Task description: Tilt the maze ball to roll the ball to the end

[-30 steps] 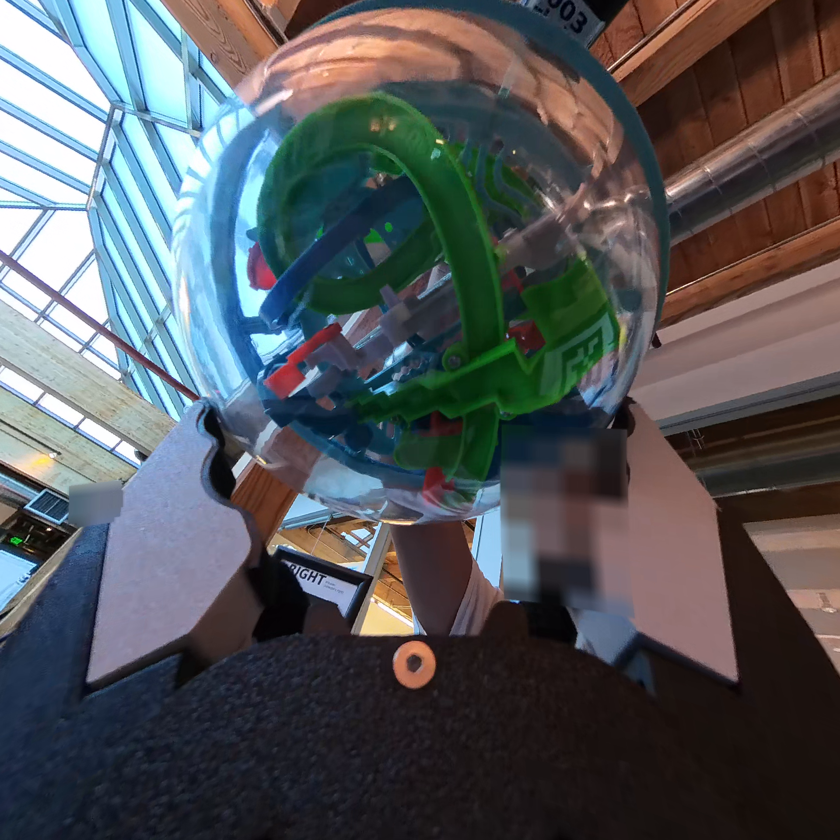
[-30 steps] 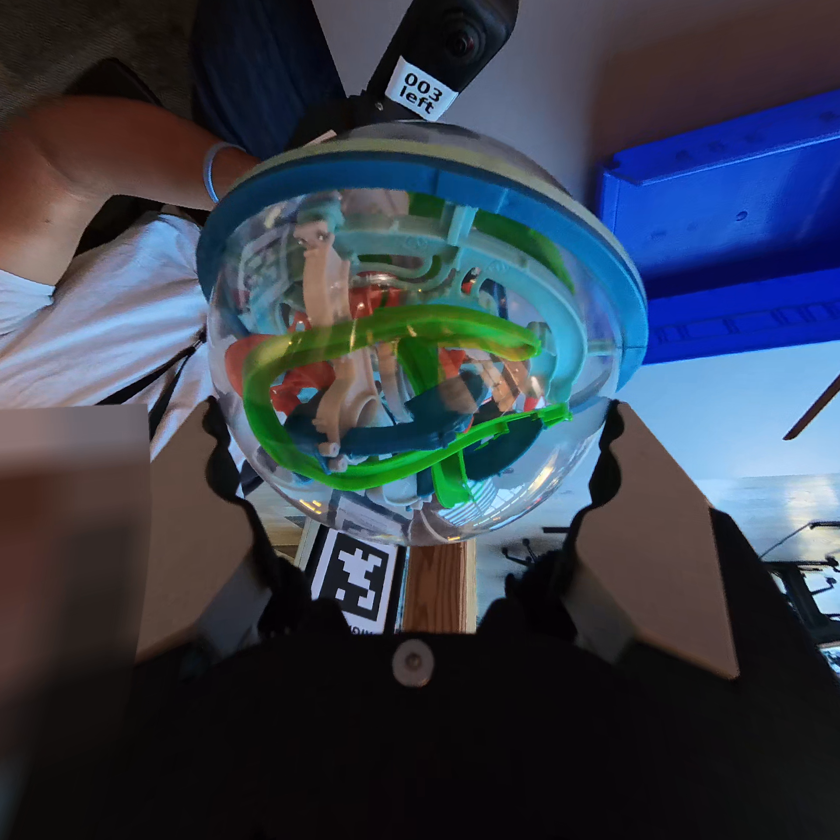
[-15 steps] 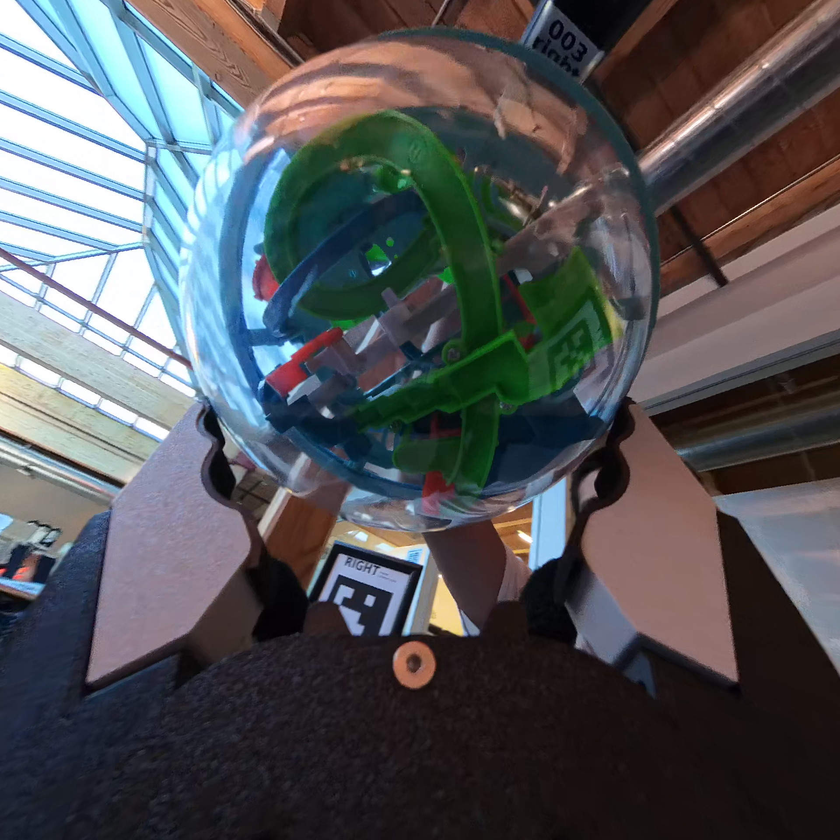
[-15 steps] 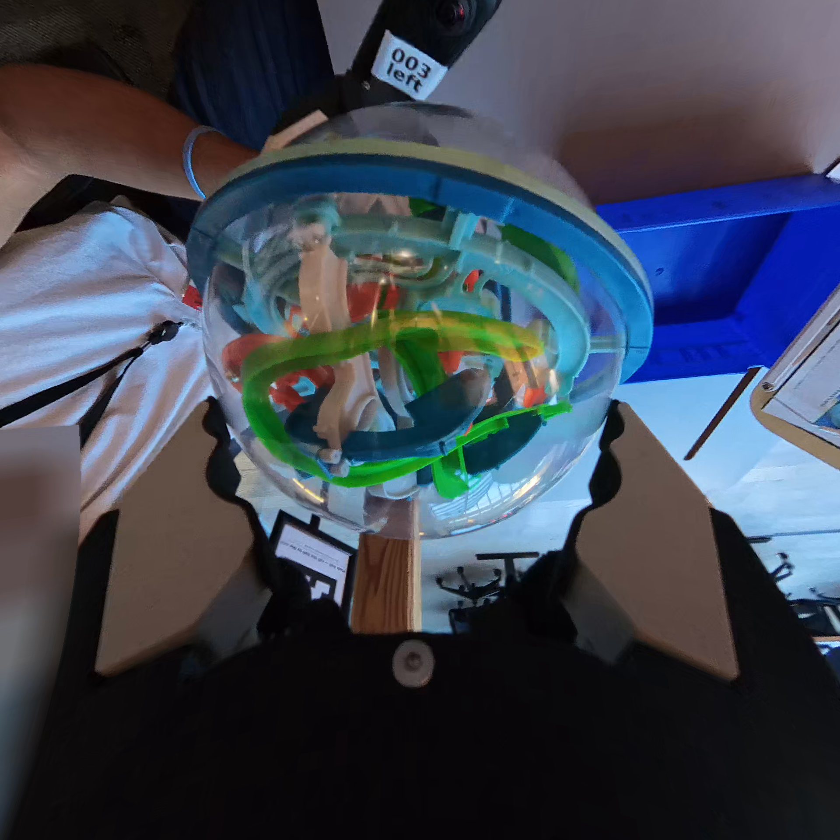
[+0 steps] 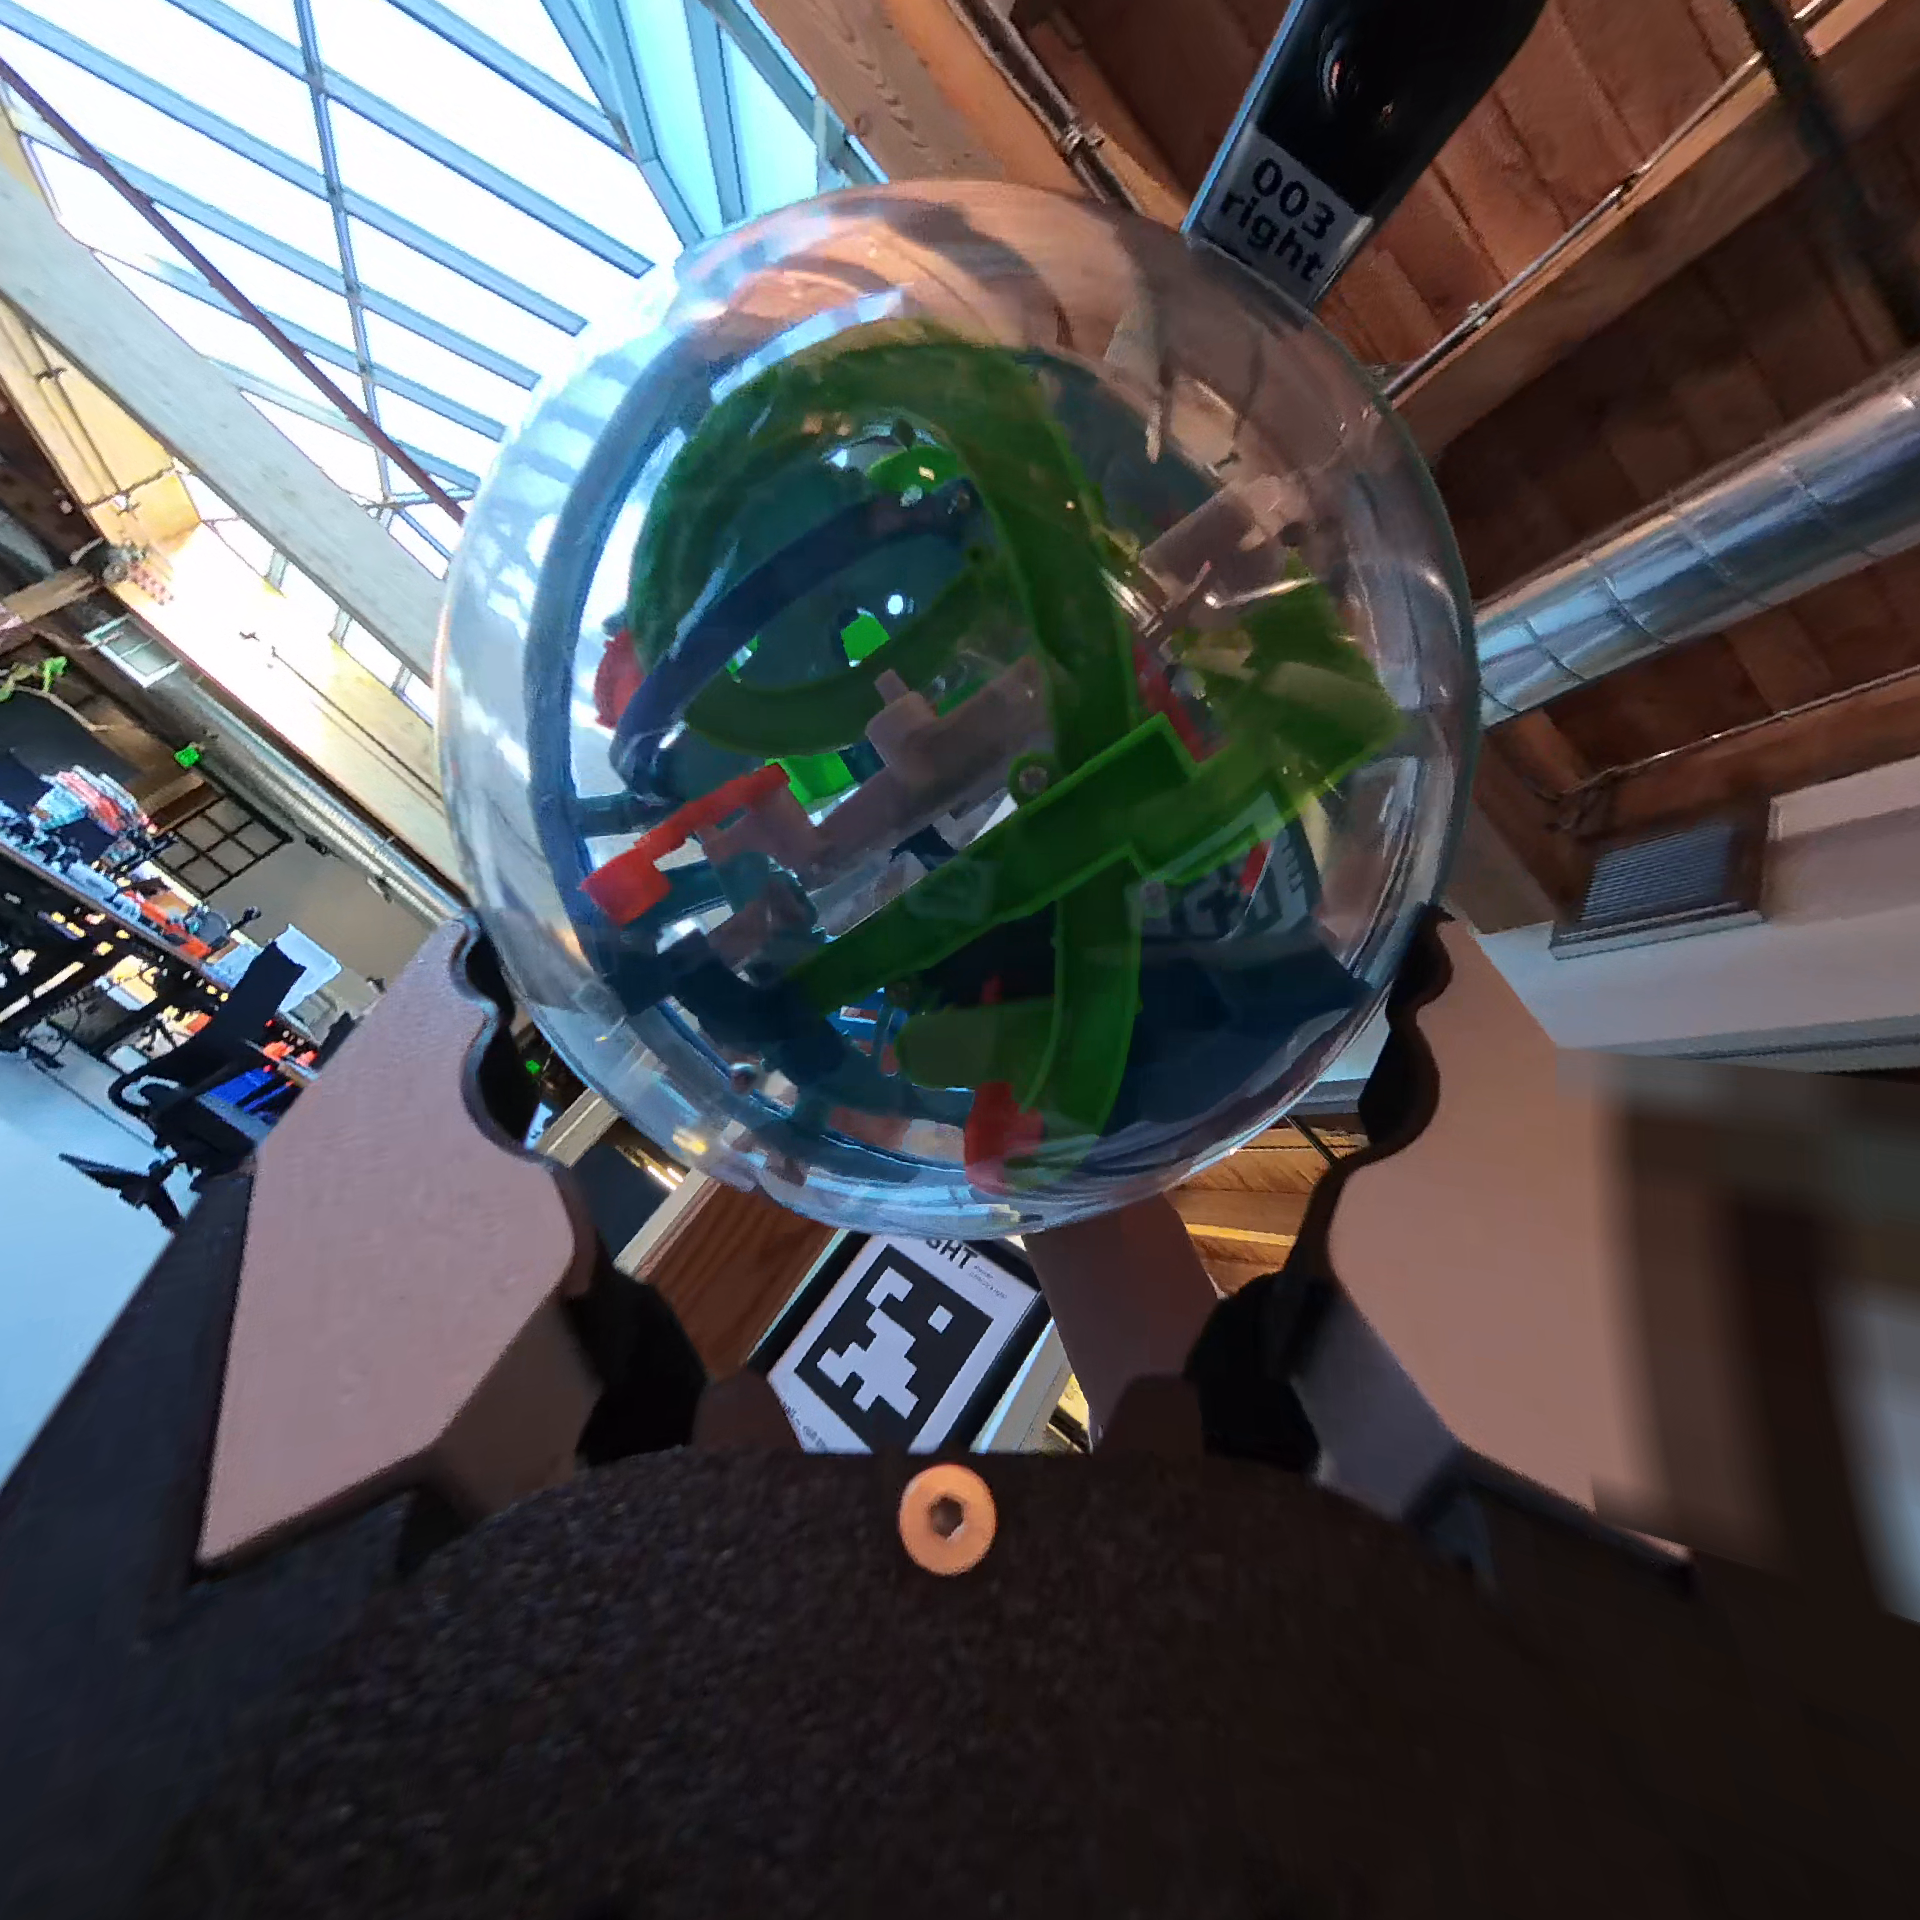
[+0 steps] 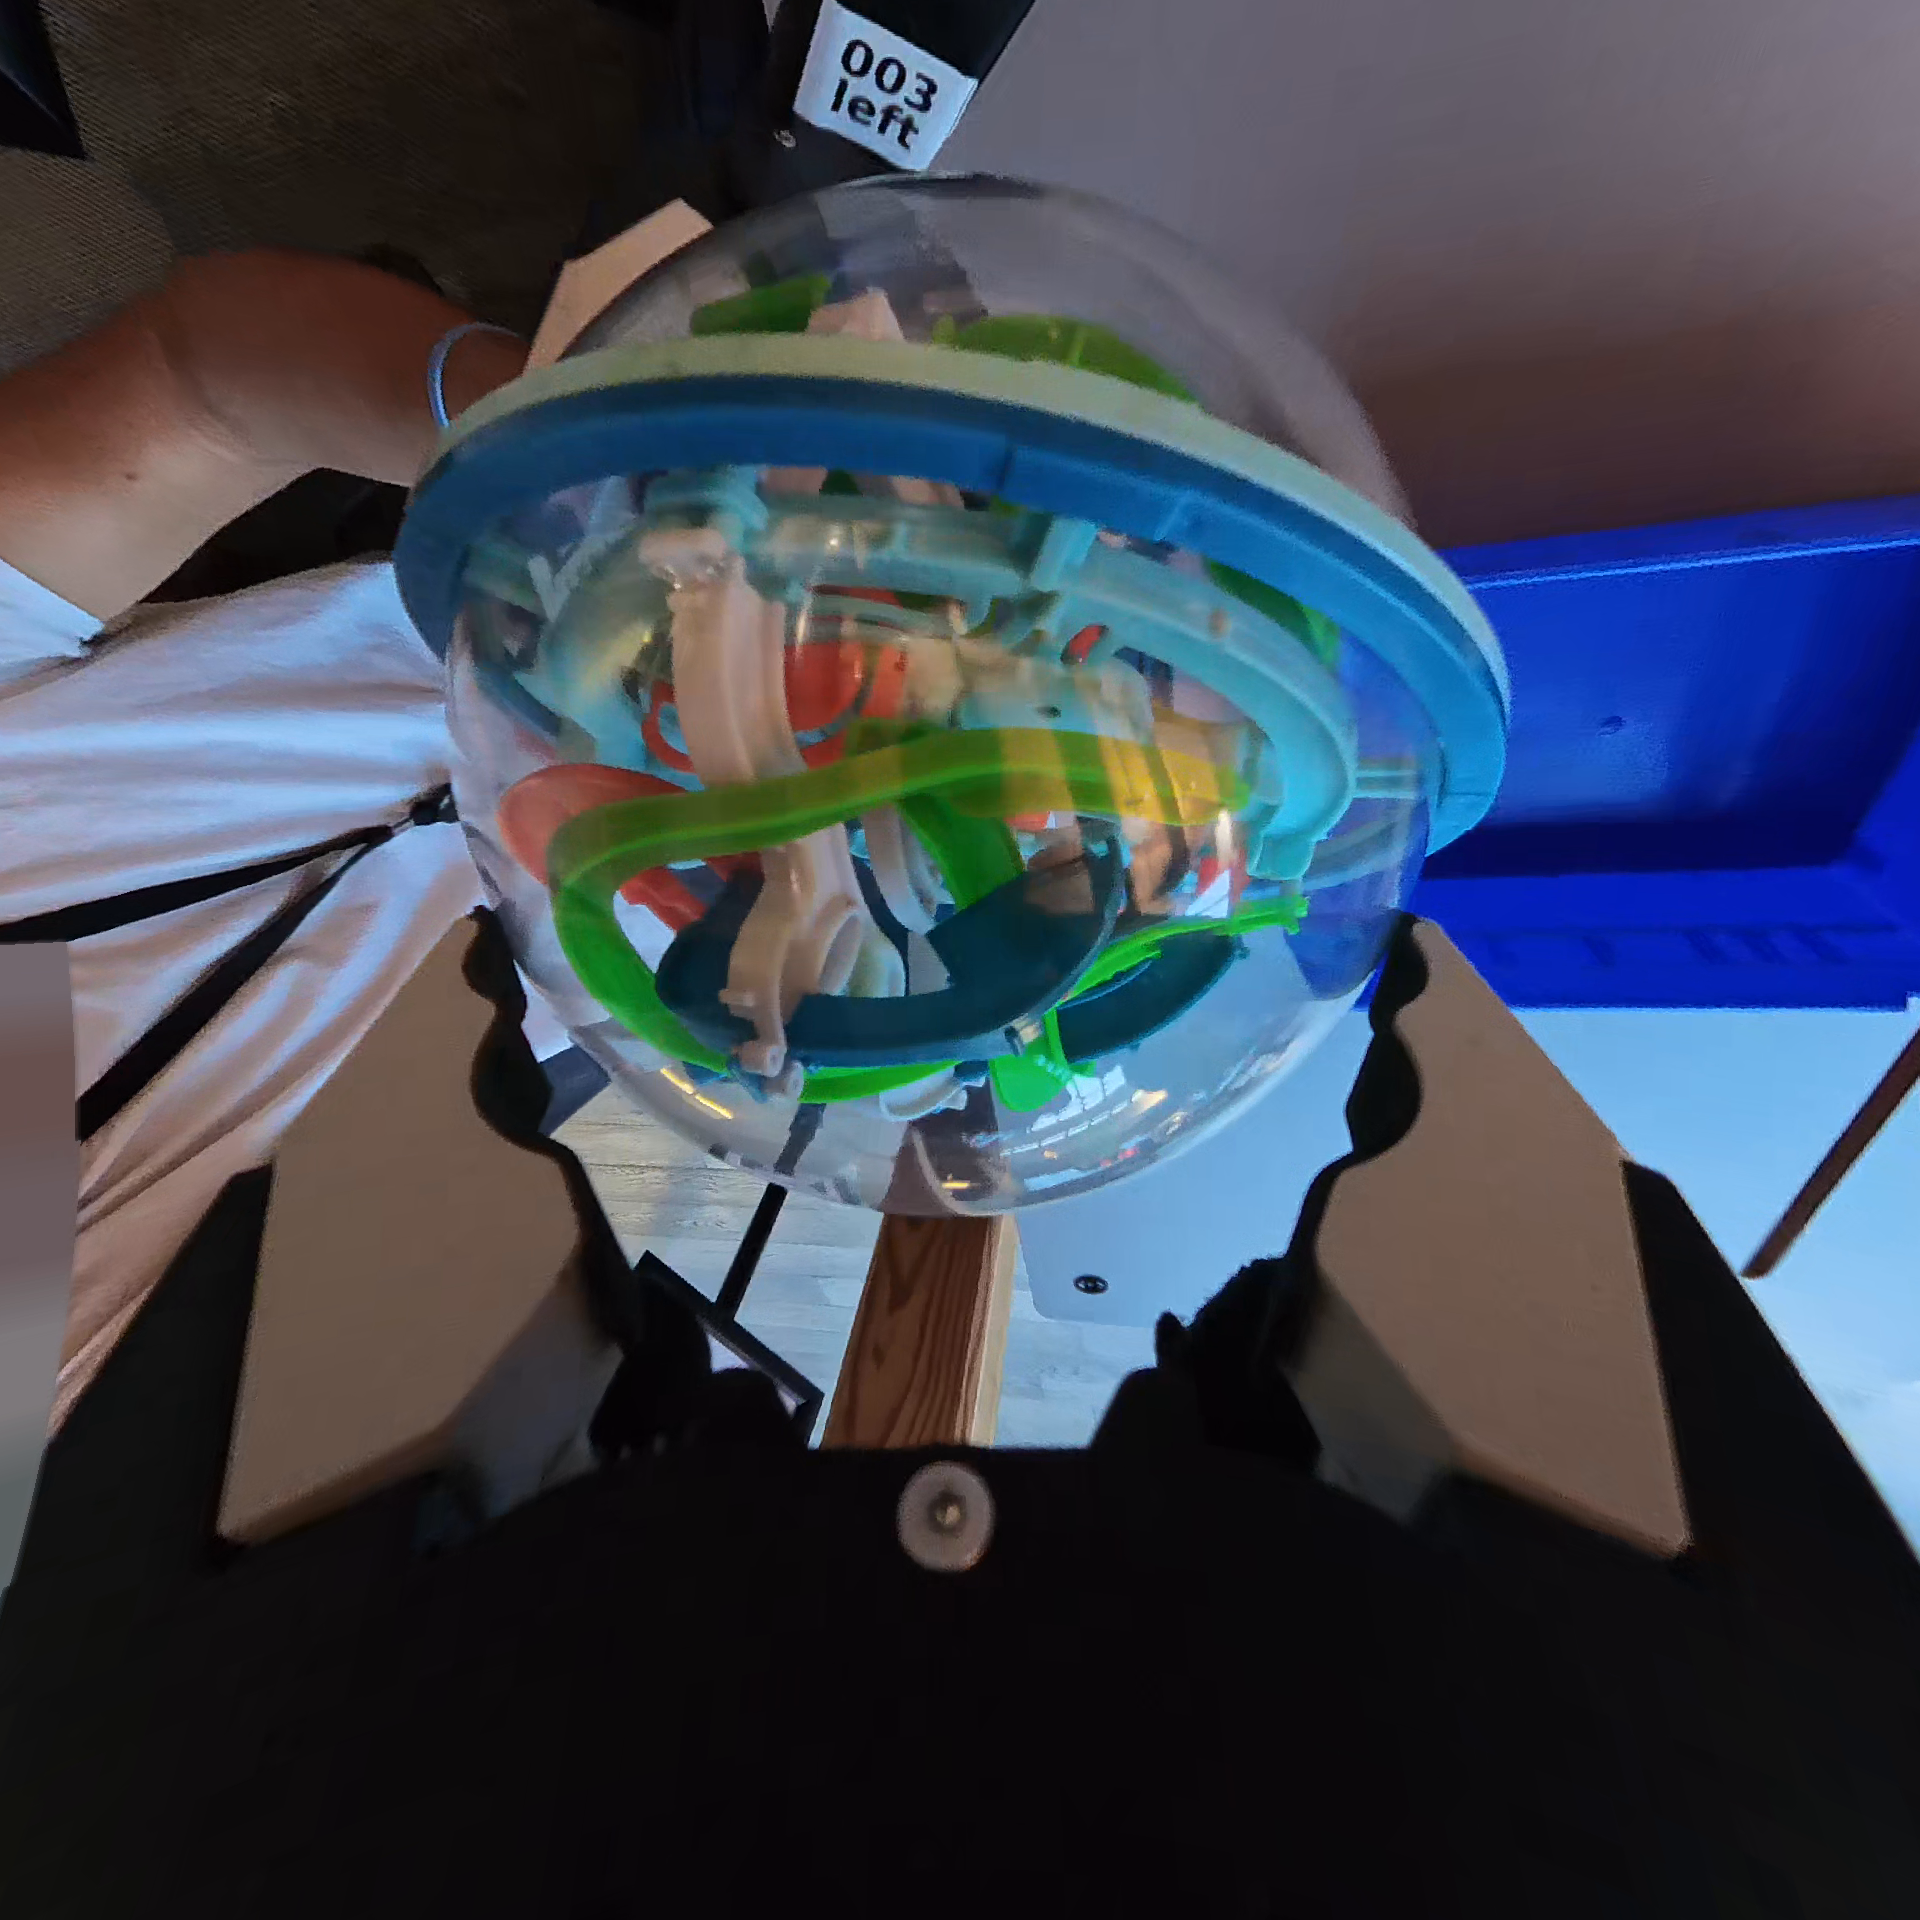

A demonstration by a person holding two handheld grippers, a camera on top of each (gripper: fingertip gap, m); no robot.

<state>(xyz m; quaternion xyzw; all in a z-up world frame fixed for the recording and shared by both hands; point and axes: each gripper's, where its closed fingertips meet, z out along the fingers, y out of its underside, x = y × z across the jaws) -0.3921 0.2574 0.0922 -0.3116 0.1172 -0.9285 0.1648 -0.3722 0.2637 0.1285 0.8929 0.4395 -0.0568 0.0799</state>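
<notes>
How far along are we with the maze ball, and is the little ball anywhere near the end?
Done: the maze ball is lifted and held between both grippers, the left gripper and right gripper each spanning its clear shell. In hand: tilting it; the blue ring sits slanted. Left: reaching the end. I cannot pick out the small ball among the green track, so progress inside is unclear.

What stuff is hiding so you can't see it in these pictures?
- The little rolling ball: not found in either view; the green track and other tracks cross inside the maze ball.
- The end of the maze: unclear, tracks overlap.
- Right view: motion blur smears the shell.
- Person's arm: cut by the left edge.
- Both views: a blurred patch covers one side.
</notes>
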